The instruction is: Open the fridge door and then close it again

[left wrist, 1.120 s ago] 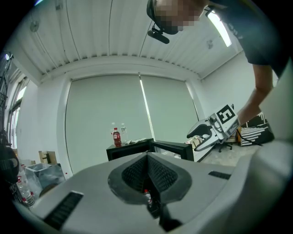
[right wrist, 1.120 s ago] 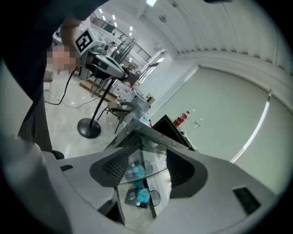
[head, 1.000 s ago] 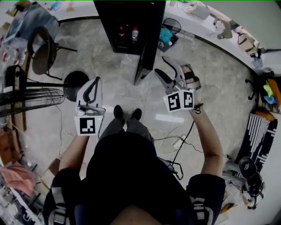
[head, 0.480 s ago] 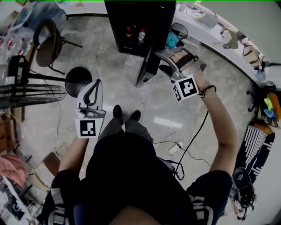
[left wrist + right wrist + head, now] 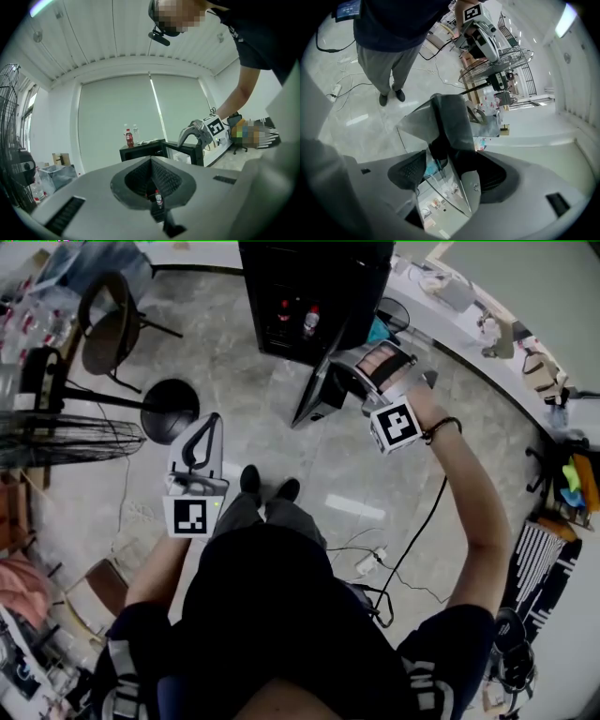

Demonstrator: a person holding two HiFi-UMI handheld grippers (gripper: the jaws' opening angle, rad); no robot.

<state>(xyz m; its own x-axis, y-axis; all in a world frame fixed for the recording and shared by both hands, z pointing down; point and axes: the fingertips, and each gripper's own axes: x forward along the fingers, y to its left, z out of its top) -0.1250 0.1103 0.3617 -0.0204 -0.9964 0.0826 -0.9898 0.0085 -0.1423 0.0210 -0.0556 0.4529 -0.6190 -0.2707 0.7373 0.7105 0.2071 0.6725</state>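
the small black fridge (image 5: pixel 314 287) stands on the floor ahead of the person, and its dark-framed glass door (image 5: pixel 314 395) is swung out towards the person's feet. the right gripper (image 5: pixel 354 367) sits at the door's upper free edge. its jaws have just been opening and are spread wide, with the door's edge between them but not pinched. pushed from so loose a hold, the edge could slip out of the gap, or the door could swing fast and slam, rocking the fridge. closing the jaws askew might press on the glass rather than the frame. the left gripper (image 5: pixel 204 427), pressed together and empty, hangs well apart from the door. the black cable (image 5: pixel 412 540) trailing over the floor could snag.
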